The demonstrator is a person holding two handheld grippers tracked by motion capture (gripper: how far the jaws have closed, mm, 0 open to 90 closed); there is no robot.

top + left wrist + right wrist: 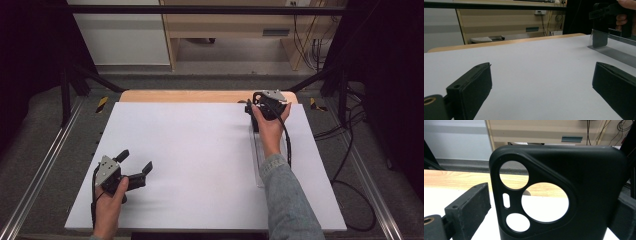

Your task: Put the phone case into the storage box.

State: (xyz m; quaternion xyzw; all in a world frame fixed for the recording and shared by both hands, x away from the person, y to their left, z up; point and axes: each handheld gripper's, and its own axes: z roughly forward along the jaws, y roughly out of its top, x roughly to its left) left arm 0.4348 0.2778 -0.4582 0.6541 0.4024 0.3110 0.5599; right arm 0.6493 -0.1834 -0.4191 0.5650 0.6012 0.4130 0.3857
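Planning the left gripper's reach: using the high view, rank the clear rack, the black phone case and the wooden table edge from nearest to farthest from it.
From the left gripper:
1. Clear rack, at the right, along the forearm.
2. Black phone case, far right, at the right gripper.
3. Wooden table edge, along the far side.

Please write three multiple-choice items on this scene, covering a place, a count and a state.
1. Where on the white table is the right gripper?
A. far right edge
B. near left corner
C. centre

2. How many cut-outs pierce the black phone case?
A. two
B. four
C. six

3. How do the fingers of the left gripper stand?
A. clamped on a case
B. closed, empty
C. wide apart, empty

Key: 1 A, the high view shows it there; 2 B, three round holes and a slot; 3 C, bare table lies between them.
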